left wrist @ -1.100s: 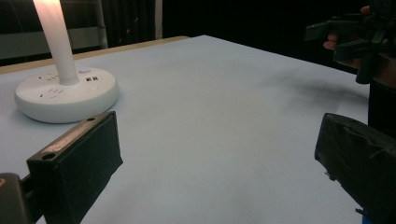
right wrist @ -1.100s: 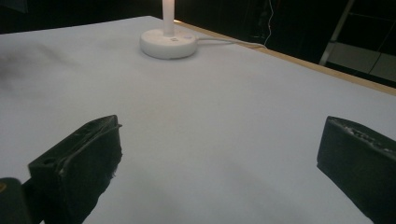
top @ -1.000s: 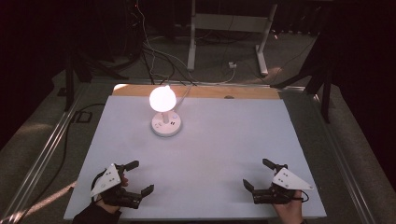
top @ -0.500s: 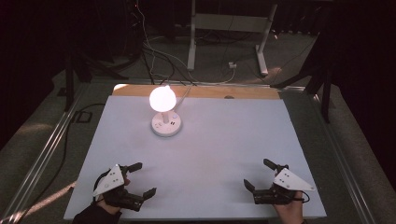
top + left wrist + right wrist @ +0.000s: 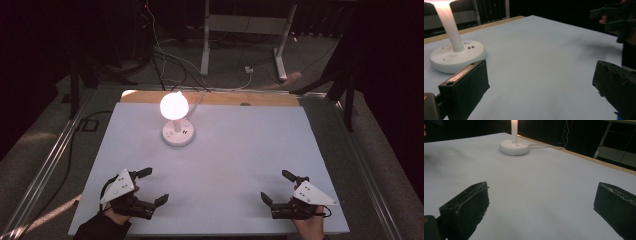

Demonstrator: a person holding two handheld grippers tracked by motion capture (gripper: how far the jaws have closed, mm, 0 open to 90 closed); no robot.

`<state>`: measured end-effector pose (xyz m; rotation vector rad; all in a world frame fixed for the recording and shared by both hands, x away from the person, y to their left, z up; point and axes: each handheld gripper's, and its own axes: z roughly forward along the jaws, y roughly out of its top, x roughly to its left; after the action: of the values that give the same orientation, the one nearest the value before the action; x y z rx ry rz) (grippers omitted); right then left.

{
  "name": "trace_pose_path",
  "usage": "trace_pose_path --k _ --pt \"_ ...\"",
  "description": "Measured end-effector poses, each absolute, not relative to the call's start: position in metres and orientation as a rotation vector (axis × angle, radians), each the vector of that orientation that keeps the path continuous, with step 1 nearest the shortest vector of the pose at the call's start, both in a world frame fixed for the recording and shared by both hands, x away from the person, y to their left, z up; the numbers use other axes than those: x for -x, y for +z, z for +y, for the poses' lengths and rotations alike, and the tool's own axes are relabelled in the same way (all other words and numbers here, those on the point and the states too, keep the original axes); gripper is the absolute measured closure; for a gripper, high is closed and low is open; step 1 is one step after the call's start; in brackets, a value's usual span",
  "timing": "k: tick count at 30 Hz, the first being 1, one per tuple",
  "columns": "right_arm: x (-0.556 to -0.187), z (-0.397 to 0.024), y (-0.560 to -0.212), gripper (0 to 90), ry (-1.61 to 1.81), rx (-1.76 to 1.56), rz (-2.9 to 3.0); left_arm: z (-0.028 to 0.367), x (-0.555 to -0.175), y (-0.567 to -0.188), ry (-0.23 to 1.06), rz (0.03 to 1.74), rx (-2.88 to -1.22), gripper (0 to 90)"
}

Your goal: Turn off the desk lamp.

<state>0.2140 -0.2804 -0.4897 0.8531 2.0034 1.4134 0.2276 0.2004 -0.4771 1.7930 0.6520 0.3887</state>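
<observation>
Lit lamp (image 5: 174,119) on white table (image 5: 240,150)

Background stuff around the white table (image 5: 240,165)

Wooden strip (image 5: 260,98) runs along the table's far edge. Behind it, cables (image 5: 167,57) snake over the floor (pretty dark back there), near a white plug (image 5: 248,70) and a pale metal frame (image 5: 245,22).

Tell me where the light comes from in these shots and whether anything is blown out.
High view: the lit lamp glares white, its bulb blown out, the room beyond the table dark. Left gripper view: the lamp stem glows pink. Right gripper view: the far lamp base looks soft.
</observation>
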Motion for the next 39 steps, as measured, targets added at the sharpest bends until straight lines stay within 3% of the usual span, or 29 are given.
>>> trace_pose_path --k 39 --pt "-0.213 -0.280 -0.489 0.0 1.419 -0.843 2.013 0.176 -0.288 -0.449 0.450 0.752 -1.751 1.2"
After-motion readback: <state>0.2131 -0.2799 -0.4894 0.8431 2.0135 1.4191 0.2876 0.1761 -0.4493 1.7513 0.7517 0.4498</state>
